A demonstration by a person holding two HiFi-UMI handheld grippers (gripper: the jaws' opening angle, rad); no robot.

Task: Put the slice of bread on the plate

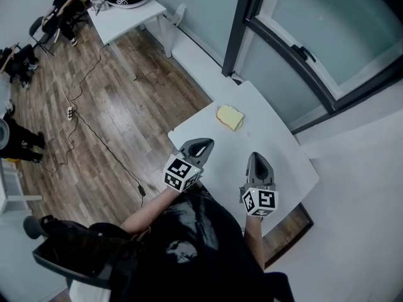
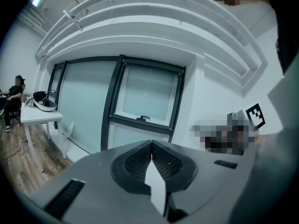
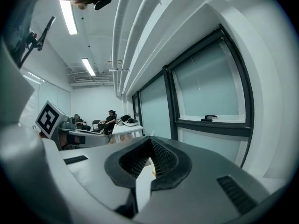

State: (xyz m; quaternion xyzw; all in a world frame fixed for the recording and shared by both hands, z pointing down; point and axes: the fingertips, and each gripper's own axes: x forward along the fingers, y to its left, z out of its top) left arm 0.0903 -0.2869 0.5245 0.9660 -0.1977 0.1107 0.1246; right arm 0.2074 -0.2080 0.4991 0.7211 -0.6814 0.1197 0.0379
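Observation:
A pale yellow slice of bread (image 1: pixel 230 117) lies on the far part of the white table (image 1: pixel 283 150). I cannot make out a plate apart from the white tabletop. My left gripper (image 1: pixel 203 145) is held over the table's near left edge, short of the bread, its jaws shut with nothing between them. To its right, my right gripper (image 1: pixel 259 159) hovers over the table, also shut and empty. Both point roughly level toward the window wall. In the left gripper view the left gripper (image 2: pixel 152 147) has its tips meeting. The right gripper (image 3: pixel 150 143) looks the same in the right gripper view. Neither gripper view shows the bread clearly.
A dark-framed window (image 1: pixel 315 55) runs behind the table. On the wooden floor to the left lie a cable and a power strip (image 1: pixel 70 112). A second white table (image 1: pixel 126 14) with a dark bag stands far back, with people seated near it (image 1: pixel 60 8). A black chair (image 1: pixel 69 250) is behind me.

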